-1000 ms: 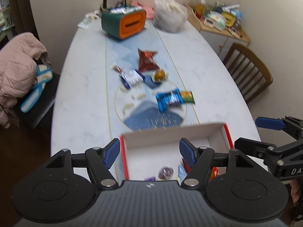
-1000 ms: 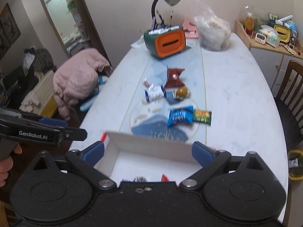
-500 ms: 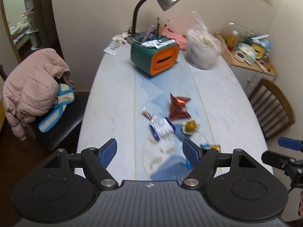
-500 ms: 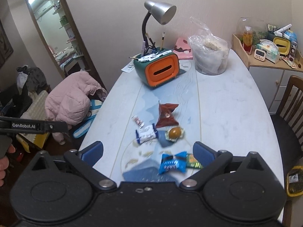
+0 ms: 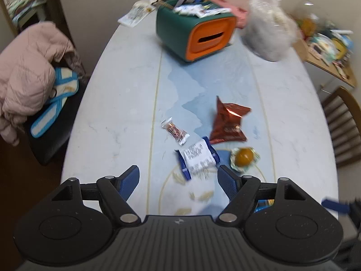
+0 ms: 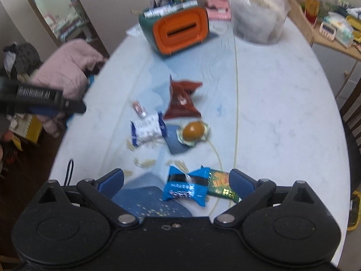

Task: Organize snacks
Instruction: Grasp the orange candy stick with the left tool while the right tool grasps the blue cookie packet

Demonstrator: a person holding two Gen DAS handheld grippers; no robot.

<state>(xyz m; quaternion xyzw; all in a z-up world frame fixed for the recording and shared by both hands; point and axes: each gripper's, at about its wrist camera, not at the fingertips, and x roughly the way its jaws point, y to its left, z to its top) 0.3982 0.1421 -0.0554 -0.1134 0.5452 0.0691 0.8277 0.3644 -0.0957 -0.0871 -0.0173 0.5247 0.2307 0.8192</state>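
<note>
Both grippers empty over the loose snacks, nothing picked yet.

My left gripper (image 5: 178, 178) is wide open w/ nothing between the pads, just short of the white-and-blue packet (image 5: 197, 157); right gripper (image 6: 177, 179) is also spread wide and empty, blue wrapper (image 6: 186, 186) and green packet (image 6: 222, 185) lying between its fingers on the table (image 6: 270, 117). Risks, imo: the right closes on both wrappers at once since they touch; the left nudges the wrapped round sweet (image 5: 244, 157) nearby; slick foil slips from the pads.
</note>
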